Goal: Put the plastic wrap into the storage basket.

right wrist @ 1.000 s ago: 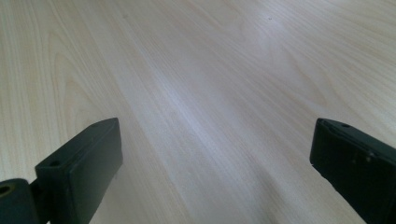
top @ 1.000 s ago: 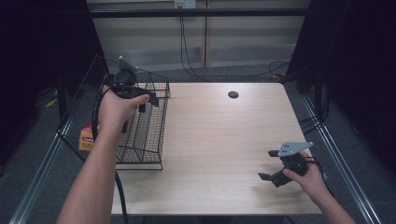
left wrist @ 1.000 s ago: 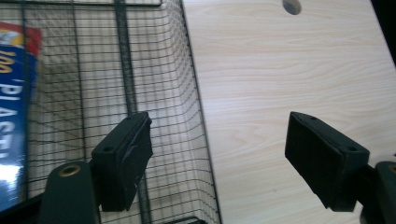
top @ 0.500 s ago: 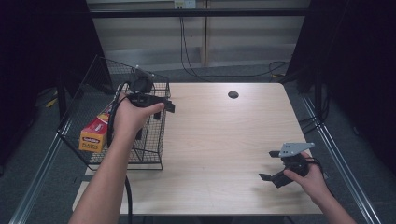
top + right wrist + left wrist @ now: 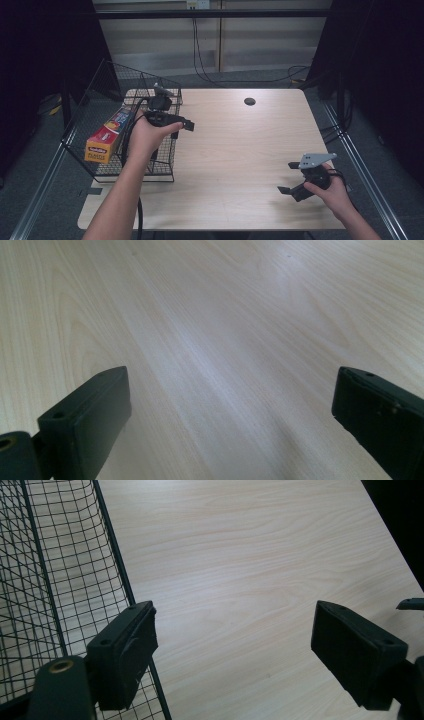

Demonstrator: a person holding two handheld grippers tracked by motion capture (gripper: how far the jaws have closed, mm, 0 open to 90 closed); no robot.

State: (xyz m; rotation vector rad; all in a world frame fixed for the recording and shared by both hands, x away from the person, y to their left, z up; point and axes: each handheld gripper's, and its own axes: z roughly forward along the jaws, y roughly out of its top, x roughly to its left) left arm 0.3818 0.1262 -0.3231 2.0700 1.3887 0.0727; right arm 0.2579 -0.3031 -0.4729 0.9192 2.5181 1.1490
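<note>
Lying slantwise in the wire basket (image 5: 167,150) at the worktop's (image 5: 240,150) left edge, the long box (image 5: 111,131) is sticking past its rim. We are holding the left tool (image 5: 189,125) wide and empty beside the mesh, risking a snag; the right tool (image 5: 285,190) is idling, wide, empty. The box label is blurring out.

The left gripper (image 5: 232,655) hangs wide open — wire basket (image 5: 50,580) at left, bare wooden table (image 5: 240,555) between its jaws.
</note>
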